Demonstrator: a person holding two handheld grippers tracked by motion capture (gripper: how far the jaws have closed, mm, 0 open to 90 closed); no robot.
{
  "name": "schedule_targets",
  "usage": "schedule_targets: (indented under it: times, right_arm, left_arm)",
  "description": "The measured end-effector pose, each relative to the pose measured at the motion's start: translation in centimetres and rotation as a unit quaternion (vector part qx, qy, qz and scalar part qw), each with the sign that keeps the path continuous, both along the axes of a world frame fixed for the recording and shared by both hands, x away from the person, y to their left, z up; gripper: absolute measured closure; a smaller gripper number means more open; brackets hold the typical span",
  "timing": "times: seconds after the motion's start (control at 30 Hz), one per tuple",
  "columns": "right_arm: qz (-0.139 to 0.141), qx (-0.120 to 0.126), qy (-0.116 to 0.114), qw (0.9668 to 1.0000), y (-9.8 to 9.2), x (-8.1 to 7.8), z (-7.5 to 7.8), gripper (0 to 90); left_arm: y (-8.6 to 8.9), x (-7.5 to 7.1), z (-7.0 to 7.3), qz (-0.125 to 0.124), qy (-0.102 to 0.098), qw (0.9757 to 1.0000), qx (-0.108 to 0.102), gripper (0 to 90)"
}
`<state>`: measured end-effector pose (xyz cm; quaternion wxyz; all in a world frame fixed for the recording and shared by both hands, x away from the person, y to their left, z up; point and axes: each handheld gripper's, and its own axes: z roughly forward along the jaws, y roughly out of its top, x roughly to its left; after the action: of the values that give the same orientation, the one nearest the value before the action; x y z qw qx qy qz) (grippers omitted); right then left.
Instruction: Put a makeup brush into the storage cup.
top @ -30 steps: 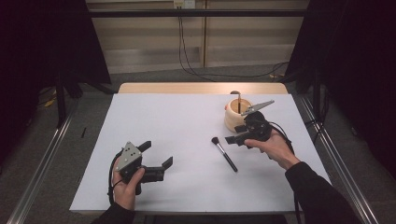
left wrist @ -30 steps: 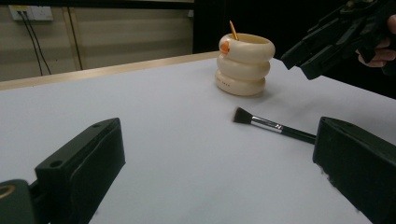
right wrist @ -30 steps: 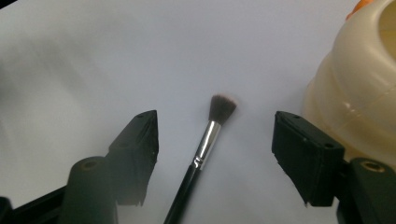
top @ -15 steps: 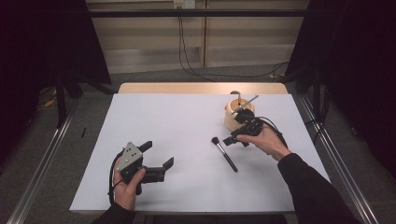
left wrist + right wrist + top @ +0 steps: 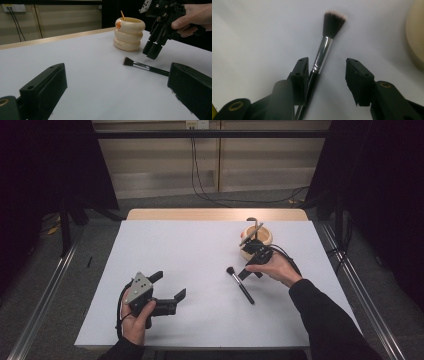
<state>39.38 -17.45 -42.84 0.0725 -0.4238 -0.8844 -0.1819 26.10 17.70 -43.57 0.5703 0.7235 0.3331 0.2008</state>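
Note:
A black make-up brush (image 5: 241, 286) with a silver ferrule lies on the white table, bristles toward the far left. My right gripper (image 5: 247, 271) points down over its ferrule end. In the right gripper view the gripper (image 5: 327, 62) is open and straddles the brush (image 5: 323, 52), whose handle lies against the left jaw. A cream ringed cup (image 5: 257, 244) stands just behind that hand and holds a thin stick (image 5: 122, 15). My left gripper (image 5: 170, 285) rests open at the front left, with nothing between its jaws. The left gripper view looks across at the brush (image 5: 147, 67), the cup (image 5: 129, 33) and the right gripper (image 5: 153, 48).
The white sheet (image 5: 190, 250) covers the table, with a wooden strip (image 5: 215, 214) along the far edge. Metal rails (image 5: 45, 295) run along both sides on the floor. Cables (image 5: 200, 175) hang down the back wall.
My right gripper has moved from beside the cup down and left onto the brush, tipping its jaws toward the table. The left gripper has stayed put.

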Motion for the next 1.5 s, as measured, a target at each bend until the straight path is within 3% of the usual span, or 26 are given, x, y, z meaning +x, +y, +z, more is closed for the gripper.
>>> schedule_targets:
  times: [0.5,0.93,1.0,1.5]
  right_arm:
    - [0.015,-0.036,0.027,0.9989,1.3,0.4,-0.9,60.7]
    - [0.026,-0.045,0.029,0.9982,2.6,0.6,-2.0,67.6]
    - [0.026,-0.055,0.031,0.9977,2.8,0.6,-2.2,69.4]
    - [0.012,-0.075,0.024,0.9968,3.0,0.5,-2.3,77.9]
  left_arm:
    - [0.1,0.1,-0.1,-0.004,0.0,1.0,-0.001,1.9]
    - [0.1,0.0,-0.1,-0.003,0.0,1.0,0.001,1.9]
    - [0.1,0.1,-0.1,-0.003,0.0,1.0,-0.001,1.9]
    - [0.0,0.0,-0.1,0.0,0.0,1.0,0.001,1.5]
